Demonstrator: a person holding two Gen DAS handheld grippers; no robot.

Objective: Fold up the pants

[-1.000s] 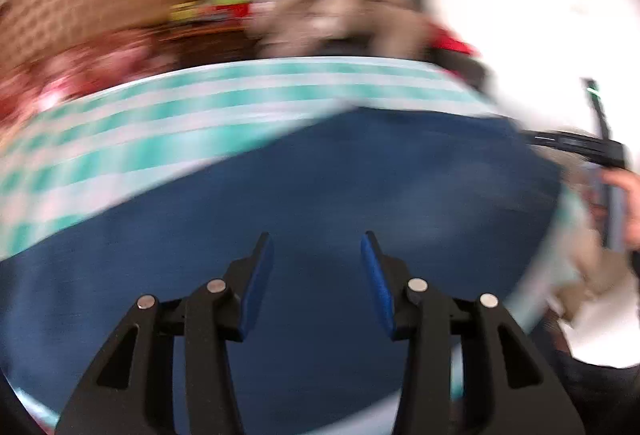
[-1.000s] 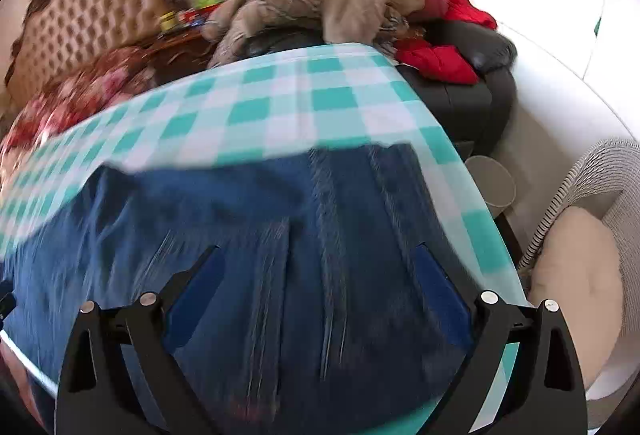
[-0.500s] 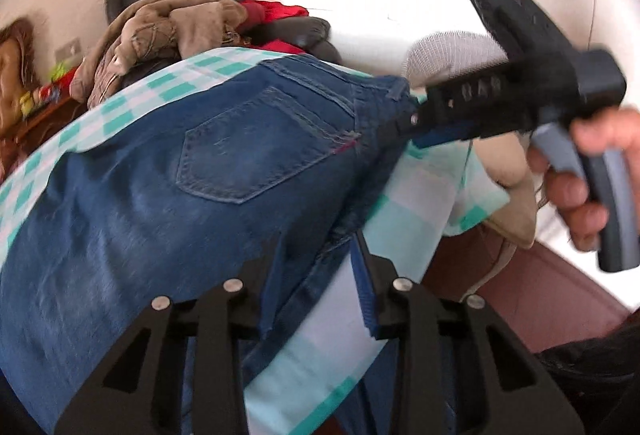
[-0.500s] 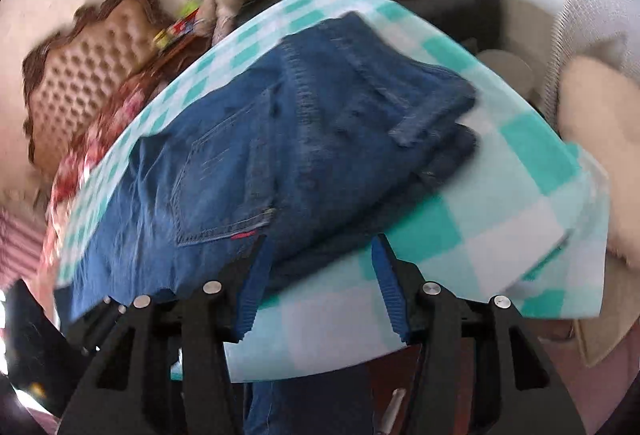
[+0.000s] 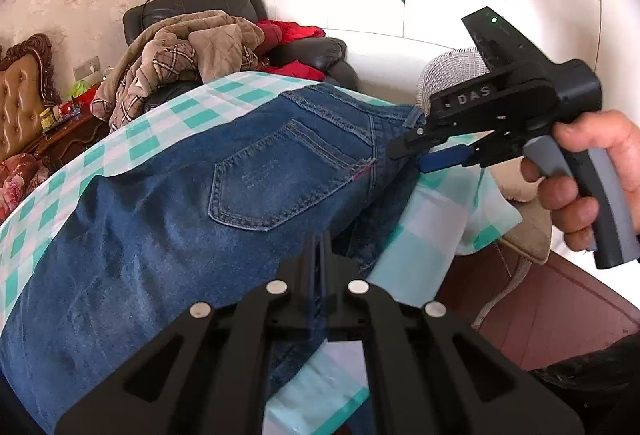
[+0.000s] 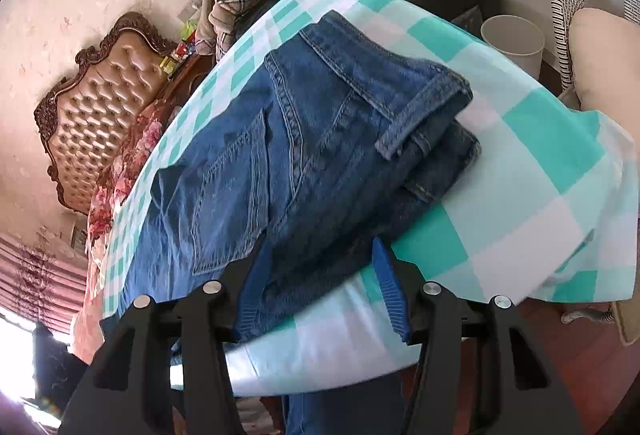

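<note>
The jeans (image 5: 168, 219) are spread on the checked worktop (image 6: 520, 171), their edge pinched by the closed left tongs (image 5: 318, 247) and straddled (unclamped) by the half-open right tongs (image 6: 320, 259).

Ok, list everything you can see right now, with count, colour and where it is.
jeans: one, blue, spread on the table, waist end near its edge
tablecloth: one, teal and white check, covering the table
armchair: one, black, behind the table
clothes pile: brown and plaid, with red pieces, on the armchair
headboard: one, tan tufted, by the wall
bin: one, pale, on the floor beyond the table
left gripper: black, shut on the jeans' edge
right gripper: black with blue pads, open astride the waist end
hand: one, holding the right gripper
</note>
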